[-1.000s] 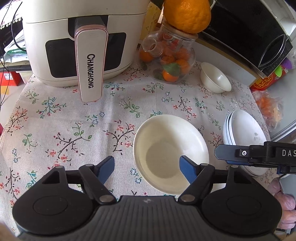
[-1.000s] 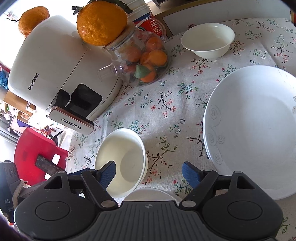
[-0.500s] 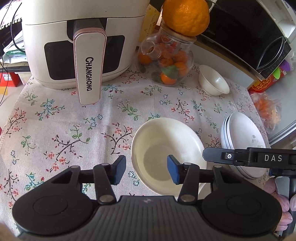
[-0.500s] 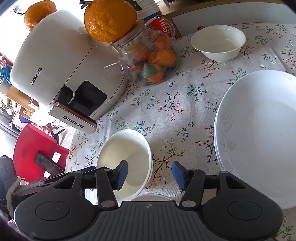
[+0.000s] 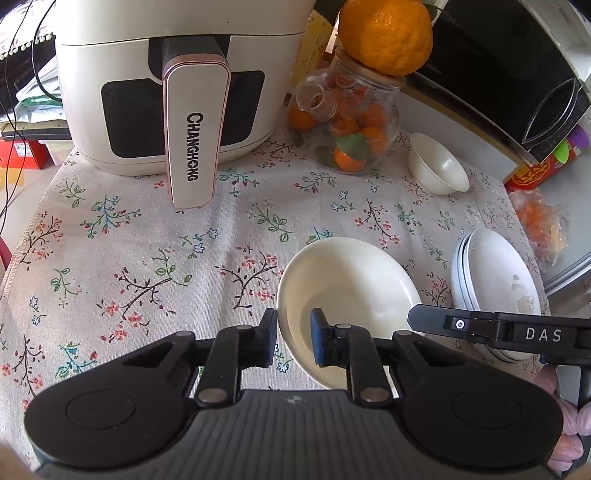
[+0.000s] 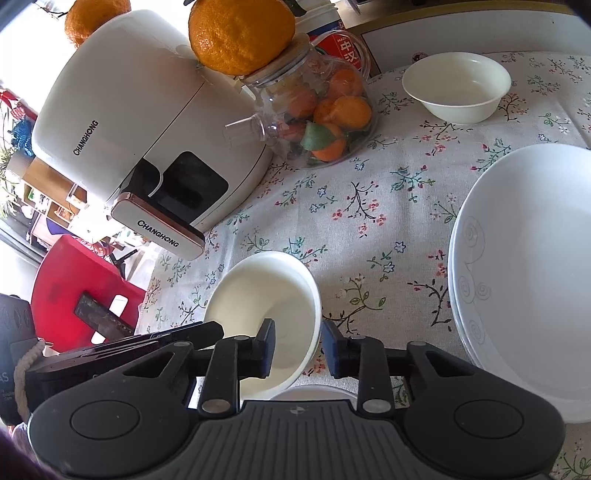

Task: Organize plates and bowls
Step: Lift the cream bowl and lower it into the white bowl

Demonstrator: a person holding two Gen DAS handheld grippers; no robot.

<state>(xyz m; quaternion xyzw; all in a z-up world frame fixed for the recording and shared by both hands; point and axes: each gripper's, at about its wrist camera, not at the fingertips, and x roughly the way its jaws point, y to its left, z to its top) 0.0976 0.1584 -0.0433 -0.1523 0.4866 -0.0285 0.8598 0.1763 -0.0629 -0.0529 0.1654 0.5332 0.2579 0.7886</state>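
From my left wrist camera, my left gripper (image 5: 293, 341) straddles the near-left rim of the cream bowl (image 5: 351, 295) that sits on the floral tablecloth (image 5: 129, 251). One blue pad is outside the wall and the other inside, and the jaws are closing; I cannot tell whether the pads press the rim yet. The arm of my right gripper (image 5: 498, 330), marked DAS, reaches in from the right over the bowl's far-right edge. Just right of it lies a stack of white plates (image 5: 495, 280). Further back a small white bowl (image 5: 437, 168) stands near a glass jar of oranges (image 5: 347, 125), with a large orange (image 5: 384, 33) resting on the jar's top. A white Changhong air fryer (image 5: 177, 85) stands at the back left, and a black microwave (image 5: 517, 66) at the back right.

From my right wrist camera, my right gripper (image 6: 297, 349) has its left pad inside the same cream bowl (image 6: 266, 299) and its right pad outside the wall, over the cloth. These jaws are closing too, with a small gap visible beside the rim. My left gripper (image 6: 122, 350) shows as a dark arm at the bowl's left. The plate stack (image 6: 524, 280) fills the right side, well apart from the bowl, and the small white bowl (image 6: 458, 85) sits at the top right beside the jar (image 6: 317, 110).
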